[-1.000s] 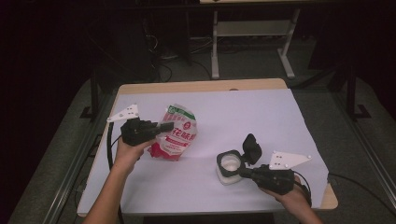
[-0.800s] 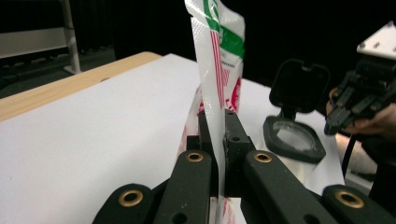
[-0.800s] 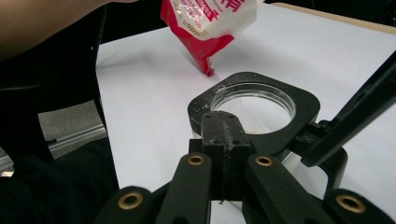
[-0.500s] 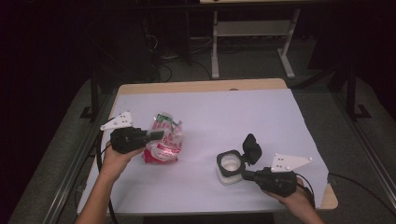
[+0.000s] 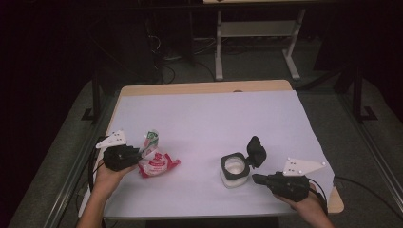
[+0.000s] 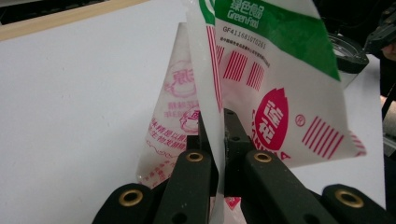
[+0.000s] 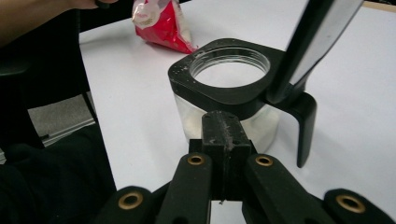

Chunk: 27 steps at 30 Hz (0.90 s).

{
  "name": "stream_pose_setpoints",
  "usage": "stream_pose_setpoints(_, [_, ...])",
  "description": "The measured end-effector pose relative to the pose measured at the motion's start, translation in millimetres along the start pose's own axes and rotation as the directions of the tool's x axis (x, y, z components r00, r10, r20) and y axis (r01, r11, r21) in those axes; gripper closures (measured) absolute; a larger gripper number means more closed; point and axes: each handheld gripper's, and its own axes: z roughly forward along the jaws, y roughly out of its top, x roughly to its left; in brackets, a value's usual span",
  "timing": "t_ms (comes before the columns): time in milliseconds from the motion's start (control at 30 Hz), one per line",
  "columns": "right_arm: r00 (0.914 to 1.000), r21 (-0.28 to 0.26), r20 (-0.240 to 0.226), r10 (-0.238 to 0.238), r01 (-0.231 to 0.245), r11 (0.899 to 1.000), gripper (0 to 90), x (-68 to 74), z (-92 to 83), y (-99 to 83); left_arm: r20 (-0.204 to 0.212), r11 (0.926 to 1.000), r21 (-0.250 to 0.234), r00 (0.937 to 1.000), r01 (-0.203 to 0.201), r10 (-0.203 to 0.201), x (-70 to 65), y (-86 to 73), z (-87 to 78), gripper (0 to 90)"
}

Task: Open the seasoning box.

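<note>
Left of the open-lidded jar [image 5: 235, 170], the food bag [image 5: 156, 160] is pinched by the left gripper [image 5: 135, 156] and should be set down flat; the right gripper [image 5: 259, 178], clenched empty, waits beside the jar.

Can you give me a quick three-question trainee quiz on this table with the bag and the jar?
1. True or false: the jar's flip lid is open.
2. What is the left gripper shut on: A) the jar, B) the red and white bag, C) nothing?
3. Which gripper is nearest the jar?

Key: 1 true. 2 B. 3 the right gripper, jaws shut, beside the jar.
</note>
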Motion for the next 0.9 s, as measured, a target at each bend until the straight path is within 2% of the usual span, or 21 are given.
stream_pose_setpoints(133, [0.9996, -0.008, 0.026, 0.013, -0.013, 1.000, 90.0, -5.8, -6.5, -2.0, 0.004, 0.9995, -0.029, 1.0000, 0.007, -0.007, -4.5, -7.5, -3.5, 89.5])
stream_pose_setpoints(367, [0.9935, -0.040, 0.108, 0.037, -0.032, 0.999, 90.0, -23.8, -22.7, -4.0, 0.014, 0.9996, -0.028, 0.9999, -0.001, 0.002, -13.1, -13.9, -12.9, 87.4])
stream_pose_setpoints(467, [0.9914, -0.043, 0.121, 0.051, -0.046, 0.998, 90.0, -29.2, -23.0, -3.6, 0.016, 0.9997, -0.024, 0.9998, -0.009, 0.009, -15.9, -15.3, -15.4, 85.0])
stream_pose_setpoints(633, [0.9901, -0.038, 0.131, 0.050, -0.045, 0.998, 90.0, -31.1, -19.7, -3.3, 0.017, 0.9995, -0.032, 0.9998, -0.007, 0.007, -18.8, -17.9, -19.1, 72.5])
stream_pose_setpoints(767, [0.9897, -0.042, 0.133, 0.053, -0.047, 0.998, 90.0, -31.9, -19.1, -2.4, 0.018, 0.9997, -0.023, 0.9998, -0.002, 0.002, -21.2, -19.2, -22.8, 54.0])
stream_pose_setpoints(900, [0.9885, -0.045, 0.140, 0.057, -0.051, 0.998, 90.0, -33.5, -19.7, -2.3, 0.034, 0.9994, -0.034, 0.9994, -0.004, 0.005, -22.9, -20.9, -28.1, 44.0])
